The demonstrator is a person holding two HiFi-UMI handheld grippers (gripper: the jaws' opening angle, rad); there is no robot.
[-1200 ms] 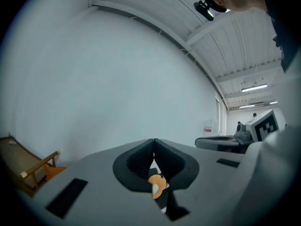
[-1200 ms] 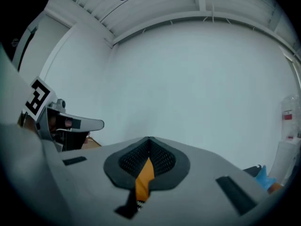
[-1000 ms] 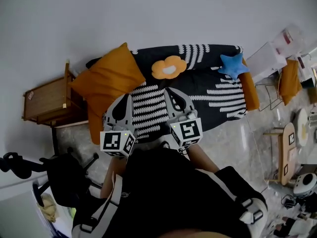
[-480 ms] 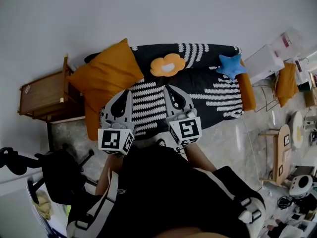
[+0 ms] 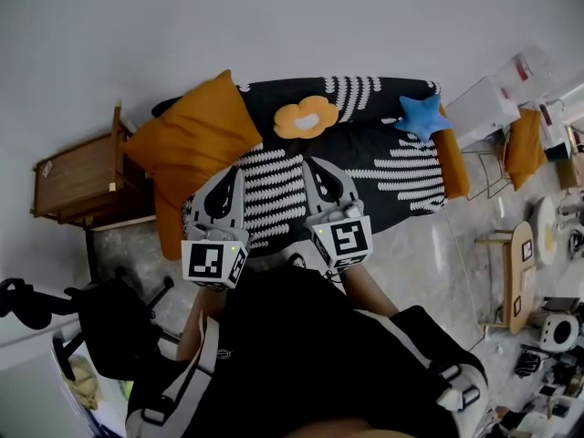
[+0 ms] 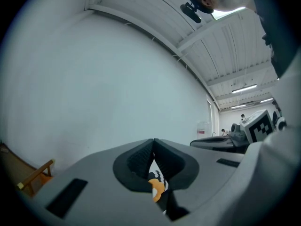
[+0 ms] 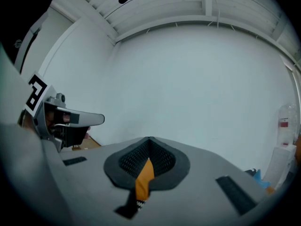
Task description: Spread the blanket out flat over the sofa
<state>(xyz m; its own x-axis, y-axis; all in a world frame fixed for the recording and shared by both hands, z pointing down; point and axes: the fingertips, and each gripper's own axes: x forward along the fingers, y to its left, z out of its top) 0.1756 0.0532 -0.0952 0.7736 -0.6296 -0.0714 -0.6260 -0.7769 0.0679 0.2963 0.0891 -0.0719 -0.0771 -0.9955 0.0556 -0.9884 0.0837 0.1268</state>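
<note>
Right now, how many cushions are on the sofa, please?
3: a big orange cushion at the left end, a flower cushion mid-back, a blue star cushion toward the right. More may be hidden.

- Soft fabric blanket (image 5: pixel 365 167): black w/ rows of white dashes.
- Upholstered sofa (image 5: pixel 456 173): orange where uncovered.
- Large square cushion (image 5: pixel 192 140): plain orange.
- Flower-shaped cushion (image 5: pixel 307 118): orange, white centre.
- Star-shaped cushion (image 5: pixel 422 117): blue.
- Wooden side unit (image 5: pixel 73 181): mid-brown.
- Left claw (image 6: pixel 154 142), right claw (image 7: pixel 149 140): grey shells, black ribbed pads, black-on-white marker cubes (image 5: pixel 215 263).
- Blanket fabric in L claw: black/white w/ orange patch. In R claw: orange, black/white edge below.
- Stone floor (image 5: pixel 429 245): grey, marbled.
- Wall (image 5: pixel 274 26): off-white.
</note>
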